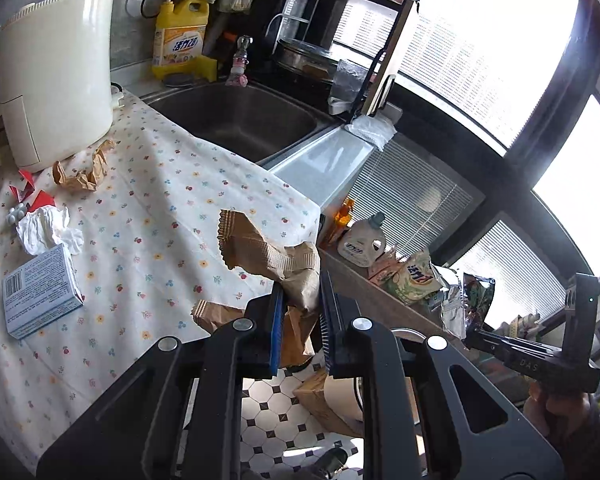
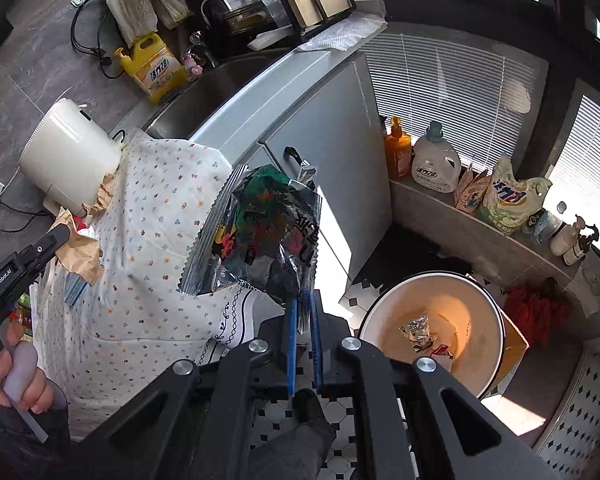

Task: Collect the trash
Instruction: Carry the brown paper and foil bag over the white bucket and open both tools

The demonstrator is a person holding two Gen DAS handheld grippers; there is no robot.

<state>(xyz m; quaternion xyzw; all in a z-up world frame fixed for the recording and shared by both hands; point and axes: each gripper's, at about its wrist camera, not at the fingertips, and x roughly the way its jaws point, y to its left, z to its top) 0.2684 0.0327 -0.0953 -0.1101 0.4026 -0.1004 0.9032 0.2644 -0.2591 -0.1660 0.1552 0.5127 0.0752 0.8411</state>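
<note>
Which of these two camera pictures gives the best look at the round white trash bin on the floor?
The right wrist view: it looks down into the open white trash bin, showing its rim and wrappers already inside. In the left wrist view only a sliver of the bin shows, behind the left gripper.

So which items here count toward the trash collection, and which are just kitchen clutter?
Job: brown wrapper in left gripper; foil snack bag in right gripper; bin; crumpled tissue.

Clutter: kettle; dish soap; sink.
</note>
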